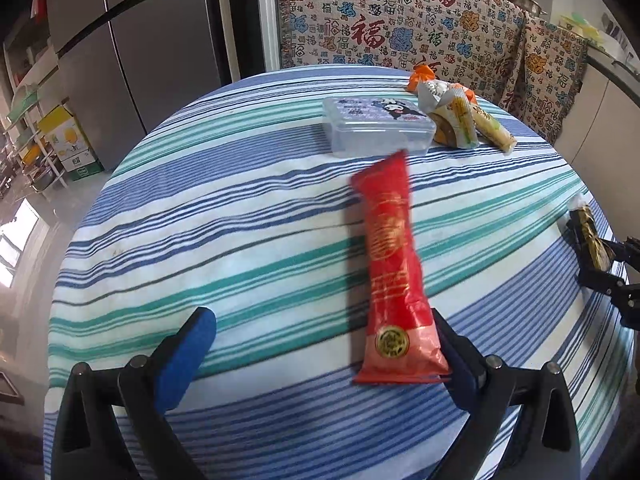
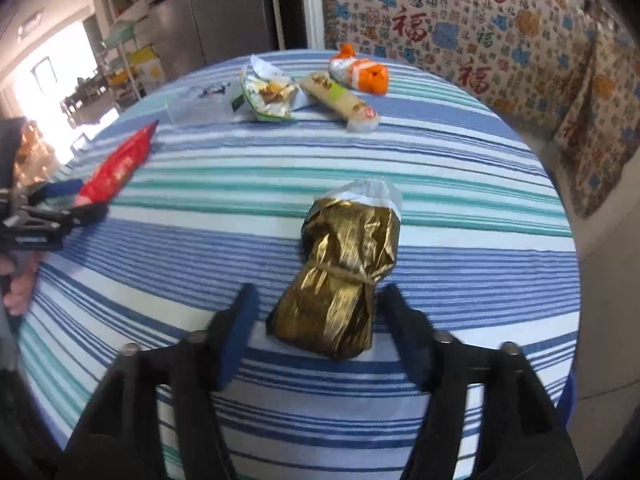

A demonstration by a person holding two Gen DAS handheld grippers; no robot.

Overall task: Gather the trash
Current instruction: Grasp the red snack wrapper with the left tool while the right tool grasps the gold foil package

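My left gripper (image 1: 320, 320) stands wide open low over the striped table (image 1: 240, 240). A long red wrapper (image 1: 394, 264) lies between its blue pads, its near end against the right pad (image 1: 460, 364) and far from the left one. My right gripper (image 2: 320, 292) is open around a crumpled gold foil package (image 2: 340, 280) bound with a band; a gap shows on the left side. The left wrist view catches the right gripper (image 1: 600, 260) and gold package (image 1: 590, 236) at the right edge. In the right wrist view, the left gripper (image 2: 60, 204) and red wrapper (image 2: 116, 168) show at the left.
At the table's far side lie a clear lidded plastic box (image 1: 376, 128), an opened green-white wrapper (image 2: 268, 96), a long beige wrapper (image 2: 340, 100) and an orange wrapper (image 2: 360, 70). A patterned cloth (image 1: 400, 20) hangs behind. A fridge (image 1: 152, 40) stands far left. A hand (image 2: 16, 292) holds the left gripper.
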